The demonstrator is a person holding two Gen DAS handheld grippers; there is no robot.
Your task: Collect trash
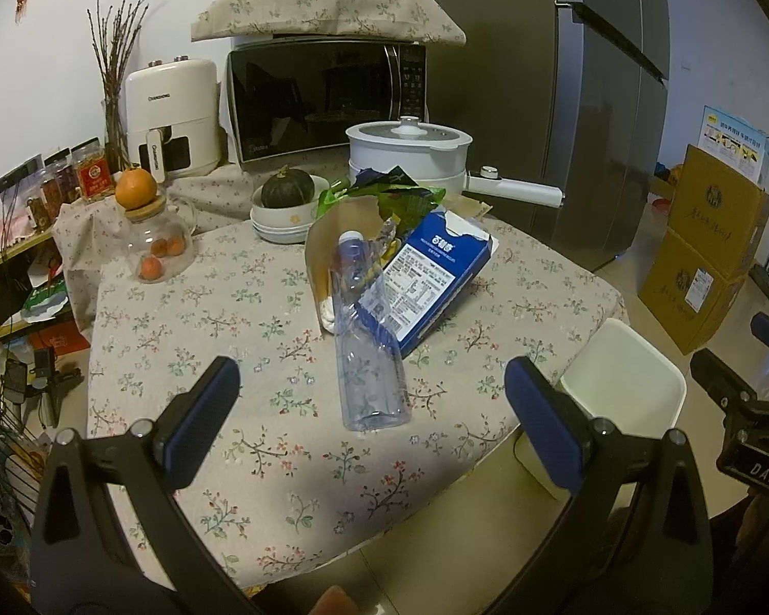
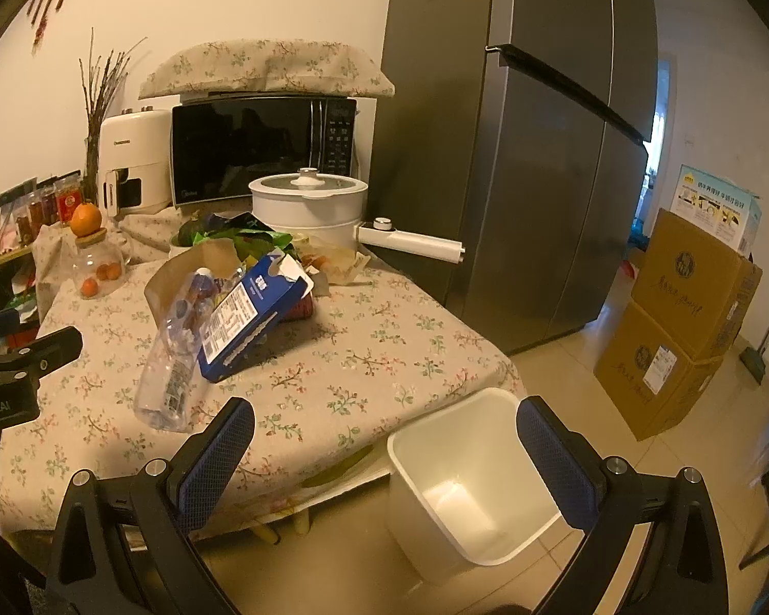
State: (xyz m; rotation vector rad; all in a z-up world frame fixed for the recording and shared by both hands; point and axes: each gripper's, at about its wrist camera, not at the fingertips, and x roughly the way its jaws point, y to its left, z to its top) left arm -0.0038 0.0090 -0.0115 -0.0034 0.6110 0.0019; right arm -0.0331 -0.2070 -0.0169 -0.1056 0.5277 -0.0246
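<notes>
A heap of trash lies mid-table: a clear plastic bottle [image 1: 366, 338] [image 2: 171, 359] on its side, a torn blue carton [image 1: 425, 277] [image 2: 254, 318] leaning on it, a brown paper bag [image 1: 333, 236] [image 2: 189, 266] and green wrappers [image 1: 384, 195] [image 2: 251, 236] behind. A white trash bin [image 2: 466, 482] [image 1: 625, 384] stands empty on the floor by the table's right corner. My left gripper [image 1: 371, 384] is open, hovering over the table's near edge, the bottle's base between its fingers' line. My right gripper [image 2: 384, 430] is open above the bin and table corner.
The floral-clothed table [image 1: 230, 307] carries a white pot with a long handle [image 1: 410, 154], a bowl with a squash [image 1: 287, 200] and a glass jar topped by an orange [image 1: 151, 236]. Microwave [image 1: 323, 97] and fridge [image 2: 512, 154] stand behind; cardboard boxes [image 2: 682, 318] sit at right.
</notes>
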